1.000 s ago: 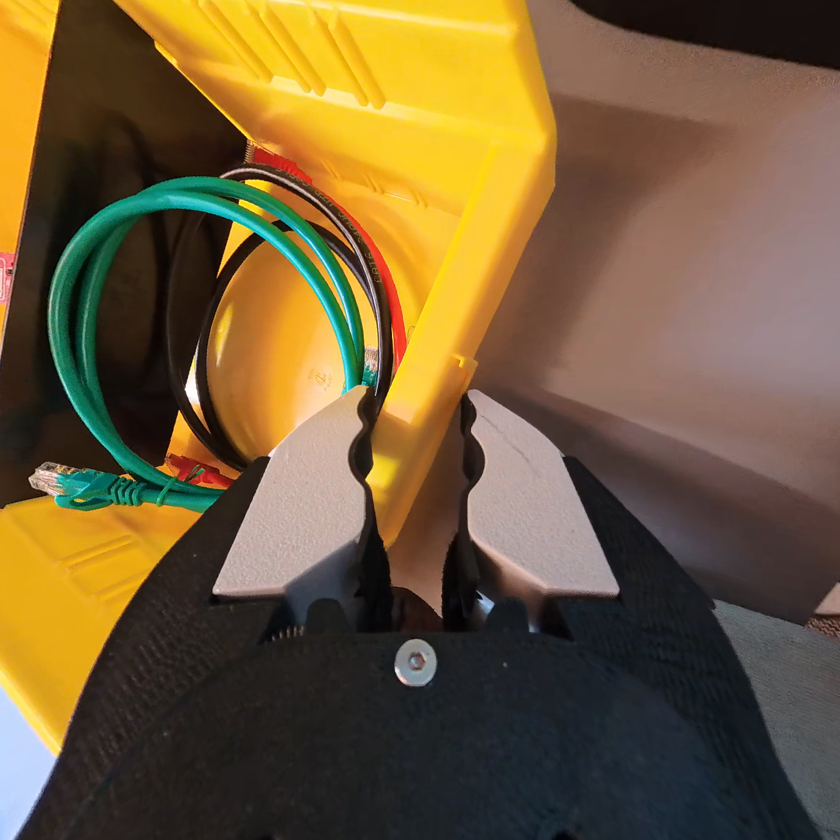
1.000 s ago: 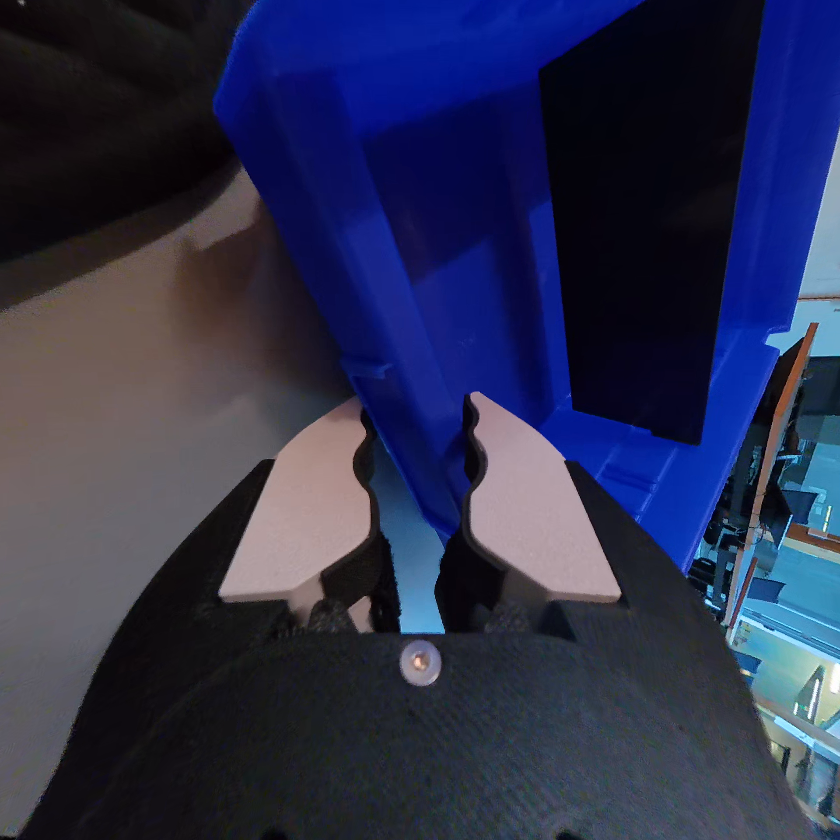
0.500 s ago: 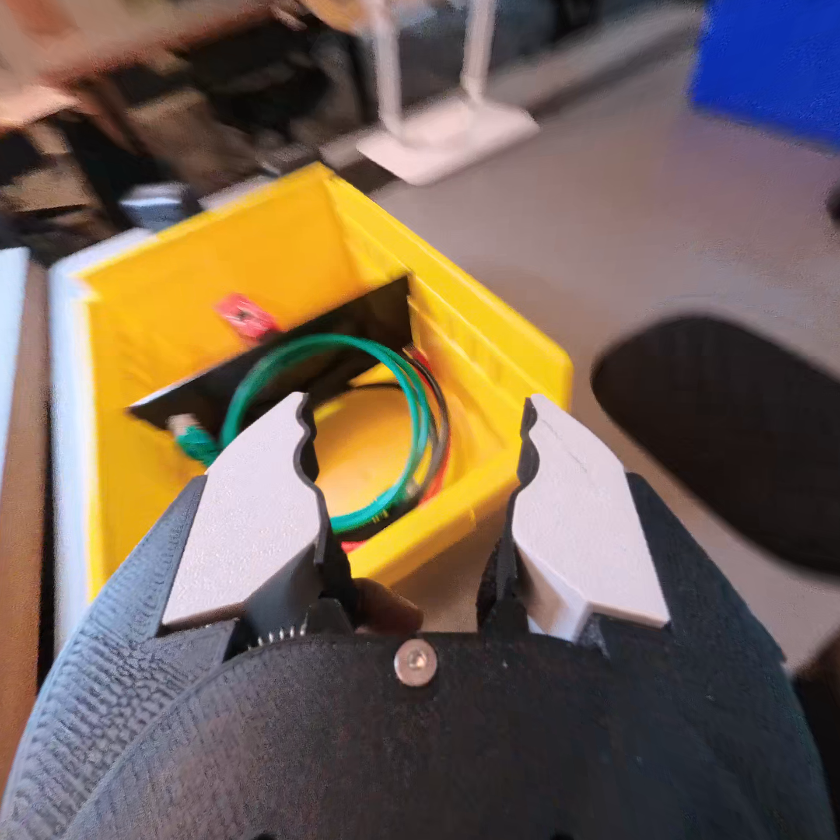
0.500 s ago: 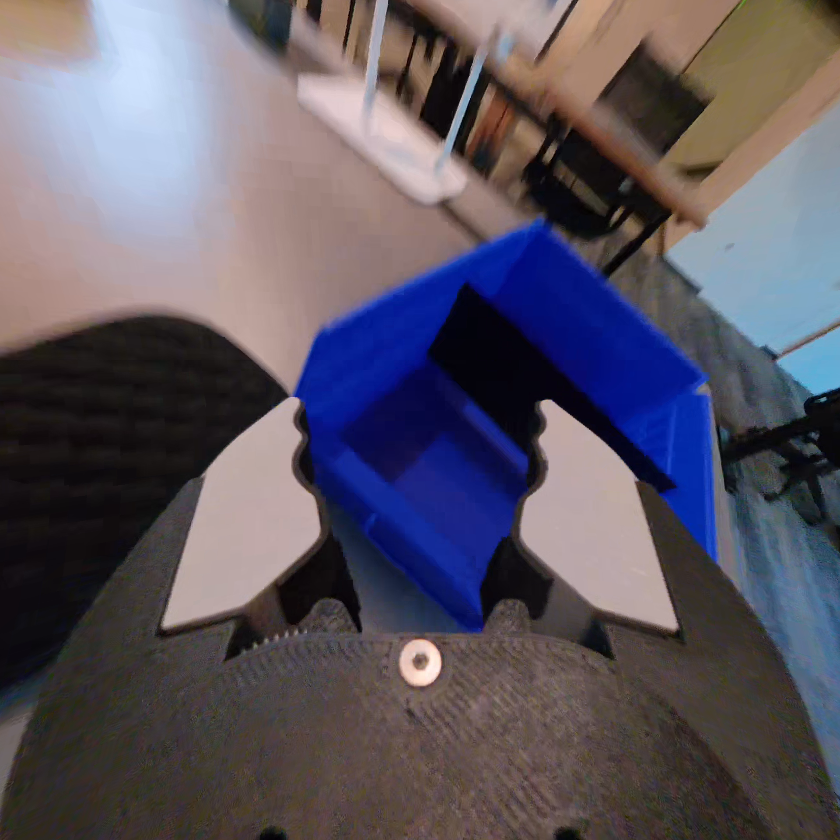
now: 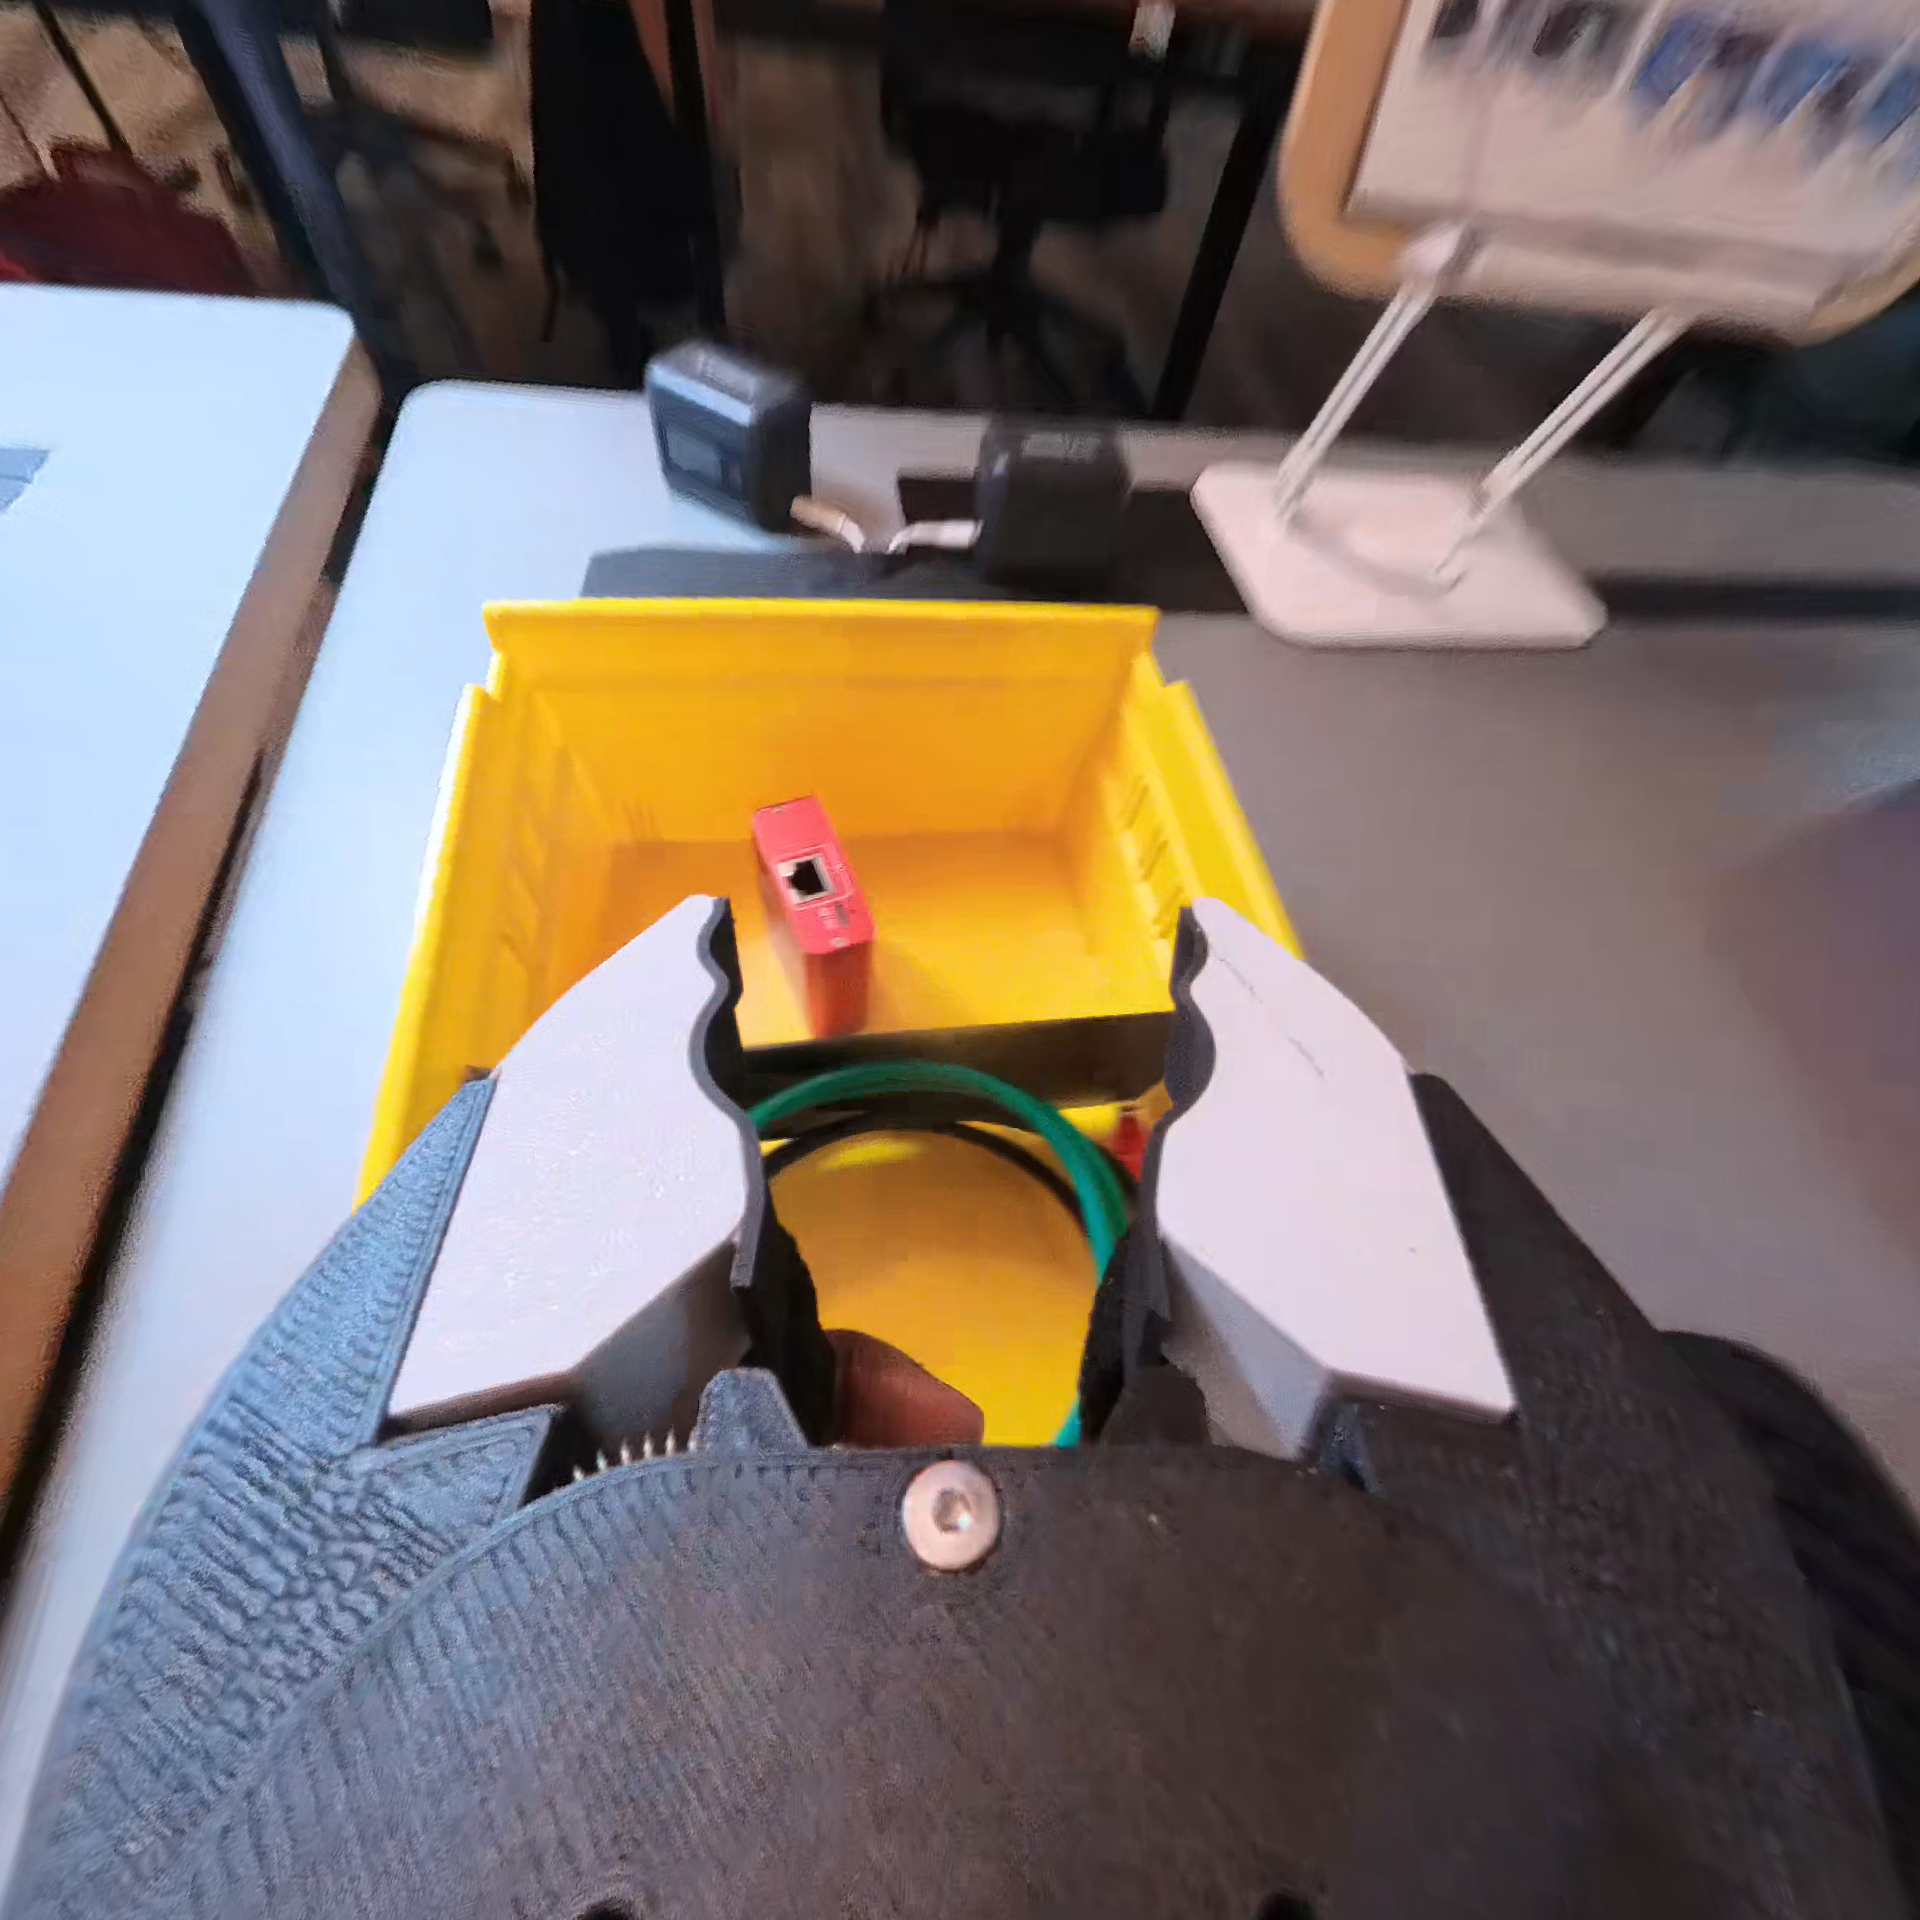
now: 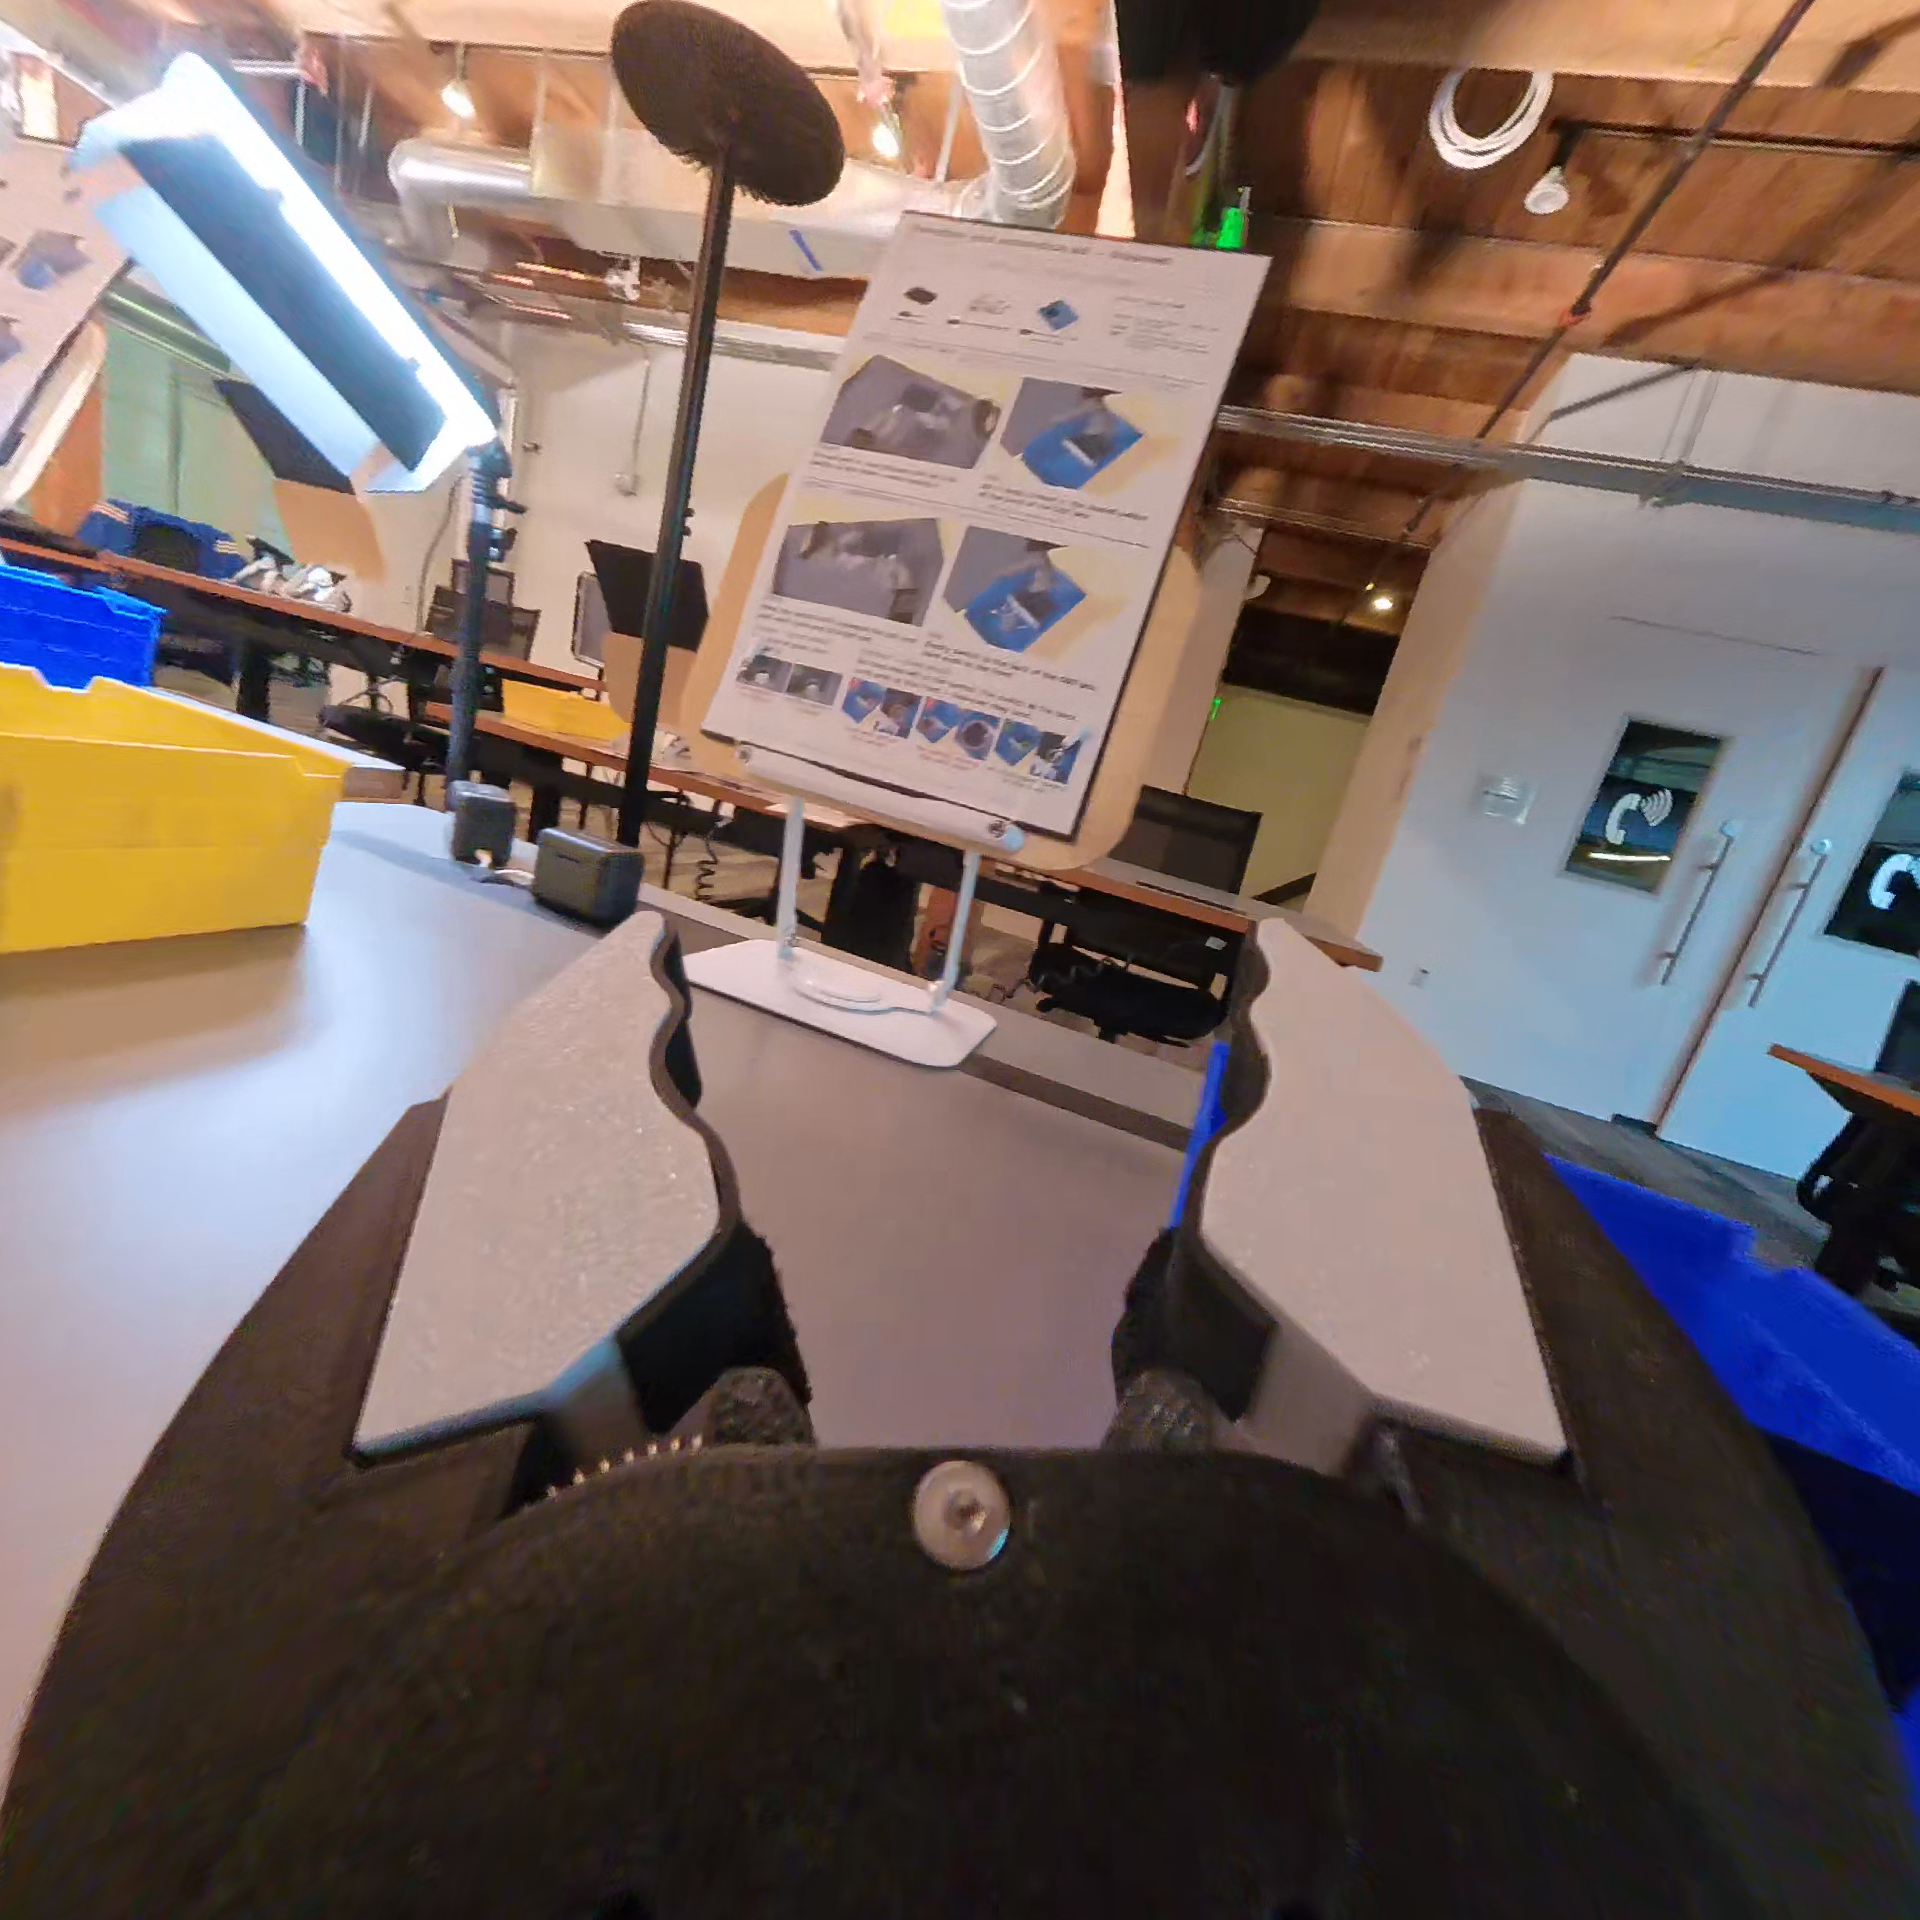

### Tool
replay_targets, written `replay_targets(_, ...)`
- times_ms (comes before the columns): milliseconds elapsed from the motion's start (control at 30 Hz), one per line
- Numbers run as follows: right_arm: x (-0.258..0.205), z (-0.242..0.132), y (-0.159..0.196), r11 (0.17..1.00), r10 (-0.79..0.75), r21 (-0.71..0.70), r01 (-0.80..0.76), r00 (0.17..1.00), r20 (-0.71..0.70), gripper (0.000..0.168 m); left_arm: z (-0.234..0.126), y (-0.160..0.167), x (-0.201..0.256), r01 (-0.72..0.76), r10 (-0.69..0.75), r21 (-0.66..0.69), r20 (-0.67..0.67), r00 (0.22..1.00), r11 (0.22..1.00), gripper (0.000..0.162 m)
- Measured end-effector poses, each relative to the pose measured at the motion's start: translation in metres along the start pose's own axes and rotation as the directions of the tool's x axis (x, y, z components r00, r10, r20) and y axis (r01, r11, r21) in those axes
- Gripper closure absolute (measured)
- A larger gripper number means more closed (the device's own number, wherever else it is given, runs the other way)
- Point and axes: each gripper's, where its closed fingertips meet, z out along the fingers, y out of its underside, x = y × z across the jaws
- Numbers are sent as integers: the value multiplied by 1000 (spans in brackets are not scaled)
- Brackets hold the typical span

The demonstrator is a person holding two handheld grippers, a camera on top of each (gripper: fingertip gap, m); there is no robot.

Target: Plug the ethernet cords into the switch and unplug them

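In the left wrist view a yellow bin (image 5: 582, 790) stands on the grey table. A black divider (image 5: 935, 1049) splits it. A small red switch (image 5: 816, 899) with one open port stands in the far compartment. Coiled green (image 5: 1039, 1117), black (image 5: 935, 1138) and red (image 5: 1130, 1138) ethernet cords lie in the near compartment. My left gripper (image 5: 951, 925) is open and empty above the near compartment. My right gripper (image 6: 961, 961) is open and empty above the table, level with the room. The yellow bin (image 6: 156, 831) shows at its left.
A blue bin (image 6: 1714, 1340) sits right of my right gripper. A white sign stand (image 6: 862, 1003) with an instruction sheet (image 6: 987, 540) and two small black boxes (image 6: 587, 873) stand at the table's far edge. A lamp (image 6: 281, 281) and a black pole (image 6: 675, 499) rise behind. The left tips stand about 10 cm off the small red switch (image 5: 816, 899).
Both grippers let go of the bin walls and opened wide. The left pulled back above the yellow bin, revealing the red switch. The right tilted up from the blue bin toward the room.
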Motion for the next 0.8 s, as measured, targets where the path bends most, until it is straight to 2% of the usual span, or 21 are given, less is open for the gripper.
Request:
replay_targets(67,-11,3,6,1000,9,0,-9,1000,23,70,24,6,-18,-79,88,-141,57,995,987,83)
replay_targets(133,-12,6,16,998,-11,-63,12,1000,13,73,46,14,-33,-108,138,-276,91,986,955,82)
replay_targets(333,-17,7,26,984,-130,-117,133,991,27,74,89,42,-43,-33,56,-527,28,998,849,86)
replay_targets(433,-17,6,26,984,-134,-111,136,991,31,75,98,55,-49,-19,48,-602,32,998,798,95)
replay_targets(500,-17,5,25,986,-130,-104,132,991,32,77,100,59,-53,-29,72,-633,42,997,774,107)
replay_targets(600,-17,5,26,985,-138,-104,141,990,33,78,101,61,-47,-59,79,-651,2,997,757,119)
replay_targets(800,-18,5,28,980,-163,-112,166,986,40,79,104,63,-44,-123,146,-656,-20,989,745,132)
